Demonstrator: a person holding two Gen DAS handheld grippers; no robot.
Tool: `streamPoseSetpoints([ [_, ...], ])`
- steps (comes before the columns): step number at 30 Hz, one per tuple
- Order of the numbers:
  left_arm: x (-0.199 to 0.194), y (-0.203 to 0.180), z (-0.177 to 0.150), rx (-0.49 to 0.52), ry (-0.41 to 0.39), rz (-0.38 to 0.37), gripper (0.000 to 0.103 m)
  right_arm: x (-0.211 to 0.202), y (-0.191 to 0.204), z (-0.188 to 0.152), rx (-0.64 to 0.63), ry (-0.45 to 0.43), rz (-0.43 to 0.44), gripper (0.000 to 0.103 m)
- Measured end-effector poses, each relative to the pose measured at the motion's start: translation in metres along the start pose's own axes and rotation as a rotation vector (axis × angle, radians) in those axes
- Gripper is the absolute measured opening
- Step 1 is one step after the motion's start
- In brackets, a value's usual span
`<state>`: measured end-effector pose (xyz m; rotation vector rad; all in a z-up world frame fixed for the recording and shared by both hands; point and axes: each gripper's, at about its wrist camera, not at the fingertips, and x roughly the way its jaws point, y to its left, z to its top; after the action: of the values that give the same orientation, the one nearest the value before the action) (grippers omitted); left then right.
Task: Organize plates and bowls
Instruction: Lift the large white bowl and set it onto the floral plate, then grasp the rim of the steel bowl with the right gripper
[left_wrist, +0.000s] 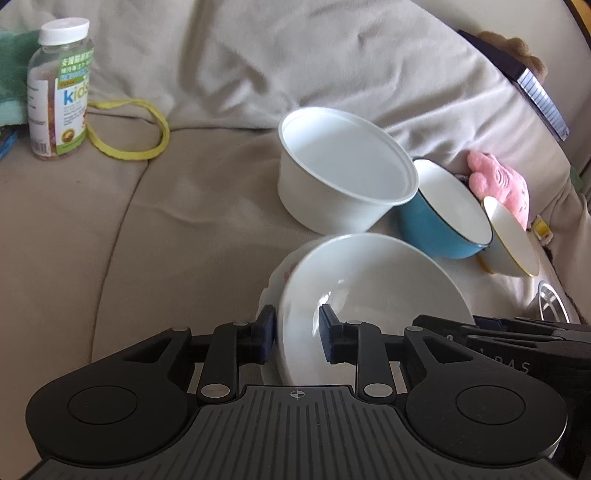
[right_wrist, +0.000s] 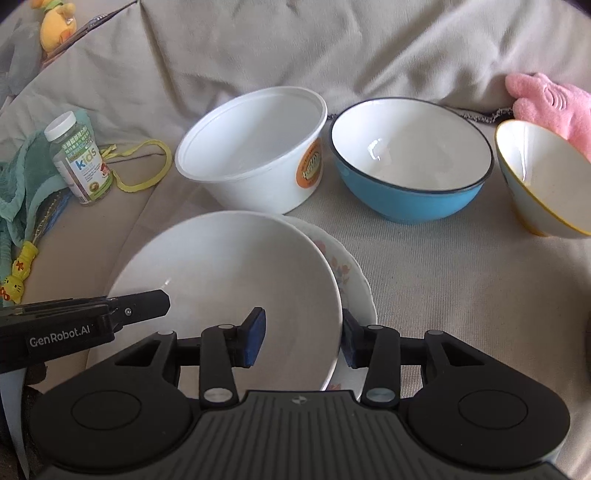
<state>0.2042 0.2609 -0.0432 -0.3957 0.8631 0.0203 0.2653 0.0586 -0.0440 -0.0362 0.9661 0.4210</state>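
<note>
Soft daylight on my two views, glare glinting inside the white bowl (left_wrist: 373, 295) at centre, dim shadow along the lower edges, fisheye bending and slight blur toward the dark corners.

White bowl (right_wrist: 229, 280) sitting tilted on flowered plate (right_wrist: 351, 280), at 6 o'clock. White tub (right_wrist: 255, 158) at 12, blue bowl (right_wrist: 410, 158) and yellow-rimmed bowl (right_wrist: 543, 177) lying toward 2.

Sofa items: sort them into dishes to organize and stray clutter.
Job: white bowl; floral plate; white plastic tub; blue bowl; yellow-rimmed bowl.

Clutter: kids vitamin bottle; pink plush toy; yellow band; green cloth; yellow plush toy.
</note>
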Motion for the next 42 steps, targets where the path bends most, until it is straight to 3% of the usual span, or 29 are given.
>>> streamPoseSetpoints([
  [3, -0.017, 0.001, 0.004, -0.014, -0.069, 0.002, 0.028, -0.022, -0.002, 0.004, -0.020, -0.052, 0.018, 0.054],
  [7, -0.036, -0.012, 0.001, 0.028, -0.166, 0.059, 0.028, -0.060, -0.019, 0.000, -0.065, -0.147, 0.022, 0.063],
  [9, -0.039, -0.031, -0.001, 0.056, -0.172, 0.044, 0.028, -0.081, -0.037, -0.007, -0.094, -0.187, 0.001, 0.069],
  [12, -0.032, -0.073, -0.004, 0.073, -0.113, -0.104, 0.028, -0.106, -0.075, -0.017, -0.119, -0.229, -0.072, 0.076],
  [15, -0.008, -0.127, -0.014, 0.066, -0.026, -0.258, 0.028, -0.123, -0.126, -0.026, -0.113, -0.265, -0.214, 0.078],
  [17, 0.015, -0.168, -0.022, 0.087, 0.040, -0.322, 0.028, -0.131, -0.159, -0.031, -0.068, -0.298, -0.308, 0.088],
  [20, 0.046, -0.229, -0.031, 0.158, 0.089, -0.344, 0.028, -0.145, -0.205, -0.042, -0.018, -0.360, -0.399, 0.093],
  [23, 0.078, -0.272, -0.035, 0.174, 0.123, -0.351, 0.028, -0.145, -0.244, -0.050, -0.033, -0.339, -0.408, 0.093],
  [26, 0.109, -0.297, -0.035, 0.125, 0.189, -0.318, 0.028, -0.134, -0.280, -0.054, 0.028, -0.305, -0.409, 0.093],
  [28, 0.125, -0.310, -0.036, 0.128, 0.203, -0.254, 0.028, -0.123, -0.304, -0.056, 0.114, -0.294, -0.384, 0.093],
  [32, 0.148, -0.321, -0.041, 0.169, 0.208, -0.159, 0.028, -0.097, -0.345, -0.058, 0.286, -0.243, -0.295, 0.082],
  [36, 0.163, -0.325, -0.051, 0.213, 0.248, -0.224, 0.028, -0.067, -0.364, -0.062, 0.396, -0.140, -0.168, 0.048],
  [37, 0.164, -0.327, -0.053, 0.227, 0.241, -0.241, 0.027, -0.066, -0.360, -0.064, 0.394, -0.146, -0.175, 0.048],
  [39, 0.158, -0.324, -0.057, 0.244, 0.235, -0.258, 0.024, -0.069, -0.349, -0.065, 0.357, -0.140, -0.168, 0.031],
  [42, 0.139, -0.313, -0.059, 0.269, 0.237, -0.261, 0.025, -0.077, -0.325, -0.066, 0.323, -0.113, -0.139, 0.029],
])
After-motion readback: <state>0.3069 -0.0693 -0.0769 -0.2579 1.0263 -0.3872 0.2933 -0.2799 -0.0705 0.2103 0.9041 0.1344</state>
